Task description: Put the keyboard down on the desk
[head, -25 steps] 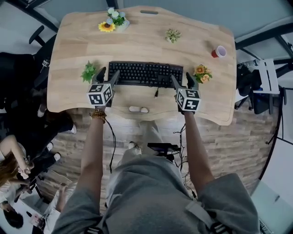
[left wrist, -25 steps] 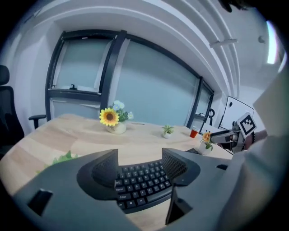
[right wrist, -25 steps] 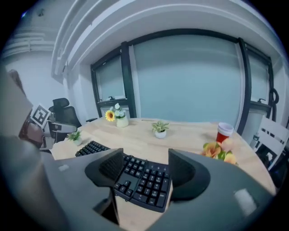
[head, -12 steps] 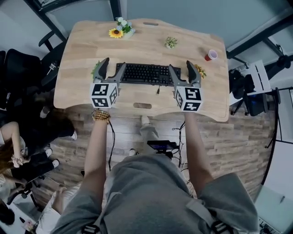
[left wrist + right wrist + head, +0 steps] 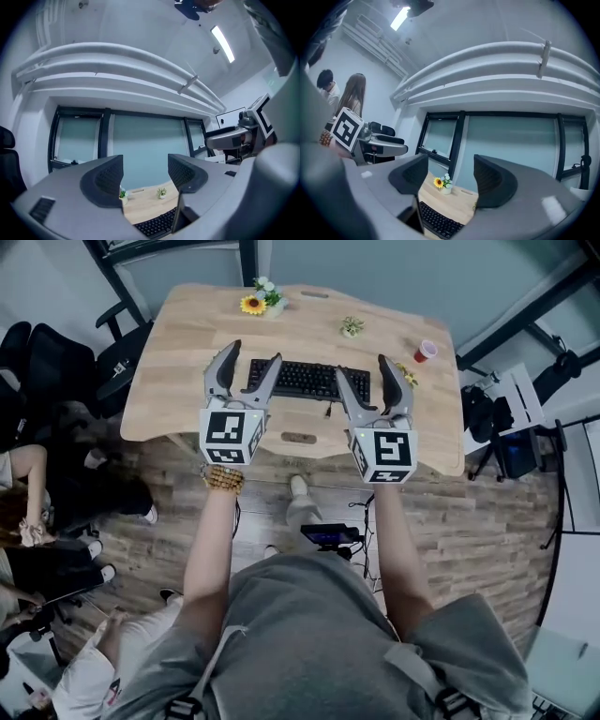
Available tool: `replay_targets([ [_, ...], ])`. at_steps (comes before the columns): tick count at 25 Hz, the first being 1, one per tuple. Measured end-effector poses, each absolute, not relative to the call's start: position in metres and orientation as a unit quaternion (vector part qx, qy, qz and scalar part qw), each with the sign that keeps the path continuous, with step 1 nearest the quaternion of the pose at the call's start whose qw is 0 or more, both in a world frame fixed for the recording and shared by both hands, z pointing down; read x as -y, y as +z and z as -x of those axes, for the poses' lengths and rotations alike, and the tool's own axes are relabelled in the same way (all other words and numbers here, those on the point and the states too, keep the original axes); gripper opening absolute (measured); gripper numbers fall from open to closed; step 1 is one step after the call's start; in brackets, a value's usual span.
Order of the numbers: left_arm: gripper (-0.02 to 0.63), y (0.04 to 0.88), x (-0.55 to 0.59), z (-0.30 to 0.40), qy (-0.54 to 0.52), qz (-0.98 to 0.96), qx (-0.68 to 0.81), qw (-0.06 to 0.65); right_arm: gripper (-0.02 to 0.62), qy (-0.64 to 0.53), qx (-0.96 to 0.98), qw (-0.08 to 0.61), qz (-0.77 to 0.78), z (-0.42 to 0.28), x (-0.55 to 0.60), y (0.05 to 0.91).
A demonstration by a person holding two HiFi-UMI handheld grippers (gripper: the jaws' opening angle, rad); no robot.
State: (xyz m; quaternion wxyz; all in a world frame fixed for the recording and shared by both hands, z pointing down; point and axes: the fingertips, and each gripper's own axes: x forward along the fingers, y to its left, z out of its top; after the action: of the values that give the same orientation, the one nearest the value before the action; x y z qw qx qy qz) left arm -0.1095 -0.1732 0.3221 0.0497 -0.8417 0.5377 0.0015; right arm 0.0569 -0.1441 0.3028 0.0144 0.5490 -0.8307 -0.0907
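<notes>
The black keyboard (image 5: 309, 381) lies flat on the wooden desk (image 5: 178, 343), near its front edge, and its cable (image 5: 328, 412) trails toward me. My left gripper (image 5: 251, 357) is held high above the keyboard's left end, open and empty. My right gripper (image 5: 363, 368) hangs above its right end, also open and empty. In the left gripper view the open jaws of that gripper (image 5: 145, 173) frame the desk and the keyboard (image 5: 157, 225) far below. The right gripper (image 5: 450, 176) shows the same, with the keyboard (image 5: 438, 221) low between its jaws.
A sunflower pot (image 5: 258, 301) and a small green plant (image 5: 352, 327) stand at the desk's back. A red cup (image 5: 427, 351) and an orange flower plant (image 5: 408, 374) sit at its right. Office chairs (image 5: 56, 362) and seated people (image 5: 37, 502) are at the left.
Both grippers have risen and pulled back from the keyboard's ends. The keyboard stays flat on the desk. The head view sits higher, so the desk looks smaller.
</notes>
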Motion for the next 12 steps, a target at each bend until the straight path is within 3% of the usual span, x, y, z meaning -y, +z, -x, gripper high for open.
replay_targets([
  [12,0.257,0.309,0.054,0.114,0.027,0.833,-0.546,0.087,0.246,-0.125,0.829,-0.007,-0.545,-0.014,0.033,0.294],
])
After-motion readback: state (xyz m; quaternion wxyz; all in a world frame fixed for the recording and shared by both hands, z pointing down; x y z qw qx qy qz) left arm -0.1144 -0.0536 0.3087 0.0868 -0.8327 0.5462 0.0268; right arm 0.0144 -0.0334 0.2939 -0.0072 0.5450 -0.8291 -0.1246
